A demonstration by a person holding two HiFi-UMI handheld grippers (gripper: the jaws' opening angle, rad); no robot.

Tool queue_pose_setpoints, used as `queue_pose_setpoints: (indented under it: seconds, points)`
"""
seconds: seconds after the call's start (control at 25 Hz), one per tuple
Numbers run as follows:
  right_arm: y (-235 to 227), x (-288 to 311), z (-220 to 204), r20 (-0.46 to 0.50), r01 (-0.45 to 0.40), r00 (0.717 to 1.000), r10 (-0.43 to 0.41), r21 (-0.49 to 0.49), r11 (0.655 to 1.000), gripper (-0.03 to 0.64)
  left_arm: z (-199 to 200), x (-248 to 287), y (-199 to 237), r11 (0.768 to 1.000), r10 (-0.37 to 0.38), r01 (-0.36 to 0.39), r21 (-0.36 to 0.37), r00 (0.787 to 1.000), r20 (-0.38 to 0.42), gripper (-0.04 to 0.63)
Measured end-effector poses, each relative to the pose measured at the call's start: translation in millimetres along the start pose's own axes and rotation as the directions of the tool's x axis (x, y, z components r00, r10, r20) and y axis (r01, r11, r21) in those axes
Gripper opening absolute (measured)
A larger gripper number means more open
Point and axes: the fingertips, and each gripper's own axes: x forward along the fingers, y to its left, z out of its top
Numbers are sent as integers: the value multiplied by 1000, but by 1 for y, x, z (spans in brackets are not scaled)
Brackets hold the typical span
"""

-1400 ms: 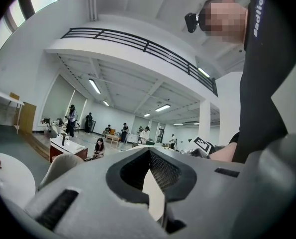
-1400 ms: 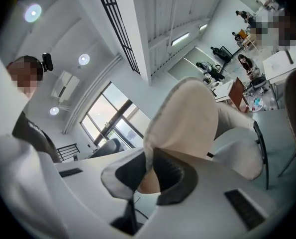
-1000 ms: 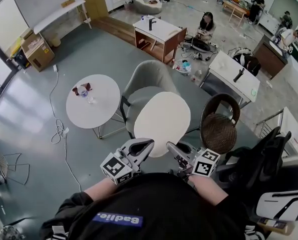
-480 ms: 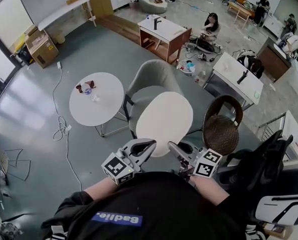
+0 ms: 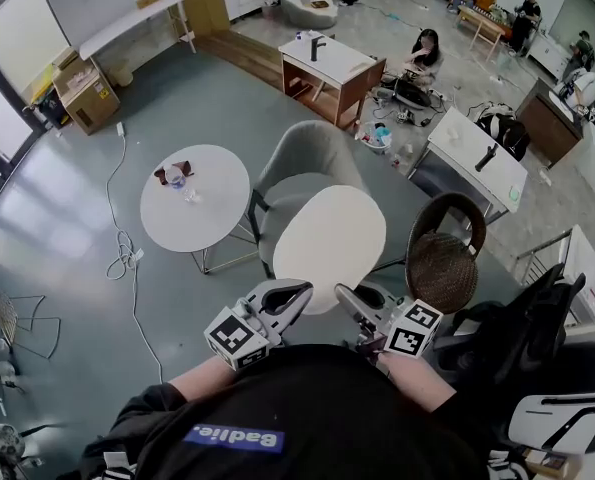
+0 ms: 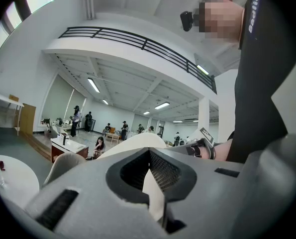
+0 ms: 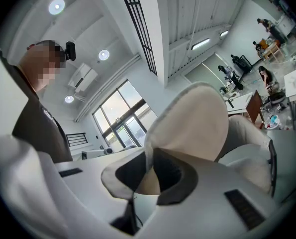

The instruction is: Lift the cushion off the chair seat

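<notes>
**Head view.**
- Cushion [image 5: 329,243]: cream and oval, hanging over the seat of the grey chair [image 5: 307,158]. Its near rim is being carried by both grippers. Whether the far rim is clearing the seat cannot be told here.
- Left gripper [image 5: 293,295]: biting the near-left part of the rim.
- Right gripper [image 5: 344,298]: biting the near-right part of the rim.
- Round table [image 5: 212,218]: standing just left of the chair.
- Wicker chair [image 5: 439,266]: standing to the right, apart from the cushion.

**Left gripper view.**
- The jaws are standing almost together and pinching a thin cream fold of the cushion [image 6: 138,142]. The rest of the cushion is rising beyond them.

**Right gripper view.**
- The jaws are standing narrowly apart and clamping the cushion's edge [image 7: 147,176]. The cushion body is arching up and away, with the chair showing beyond it to the right.

**Handling note (judgement).**
- The lift appears largely made.
- Both grips are taking only the rim, so the soft body is likely sagging at its far end.
- Raising both grippers together and level, without pulling them apart, should be keeping the edge from slipping.
- Drawing the cushion nearer should then be carrying it clear of the seat and chair back.
</notes>
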Motion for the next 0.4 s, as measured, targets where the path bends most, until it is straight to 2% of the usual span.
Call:
queue_pose_setpoints:
  seconds: [0.4]
  points:
    - [-2,2,-3,-3,11,1000,-11,-5,1000,52,-2,-3,3,1000,0,0,6,1000,4,15]
